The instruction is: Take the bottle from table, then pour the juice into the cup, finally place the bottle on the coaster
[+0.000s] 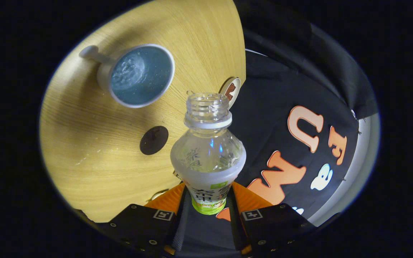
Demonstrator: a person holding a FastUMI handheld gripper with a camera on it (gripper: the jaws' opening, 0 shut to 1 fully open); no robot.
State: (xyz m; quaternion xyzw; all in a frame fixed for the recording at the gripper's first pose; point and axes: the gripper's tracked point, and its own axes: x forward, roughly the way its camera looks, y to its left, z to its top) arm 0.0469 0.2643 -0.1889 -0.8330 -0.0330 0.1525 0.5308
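**Uncapped bottle held in the jaws, tipped over the desk edge**

Farthest left lies the wooden desk (pixel 84 150), seen tilted, its round top ending in a curved edge that runs down past the bottle's neck. On it stands a white cup (pixel 140 76) with a blue inside and a stubby white handle pointing away from the bottle; its inner surface looks wet or frothy, though how much liquid it holds cannot be told. The cup is well apart from the bottle's mouth, beyond it and to the left.

Nearer the fingers, between the cup and the bottle, a dark round coaster (pixel 153 140) lies flat on the desk, nothing on it.

In the middle, the bottle (pixel 208 157) rises from between the fingers, lifted off the desk. It is clear plastic, uncapped, with a white collar ring under the threaded mouth and a white and green label around its lower body. The gripper (pixel 208 206) has its jaws clamped on that labelled lower part, one finger pressing each side.

Just behind the bottle's mouth, at the desk edge, sits a small round white disc with a brown figure (pixel 231 91), partly hidden by the neck.

To the right hangs the black cloth wall (pixel 264 118) of the booth.
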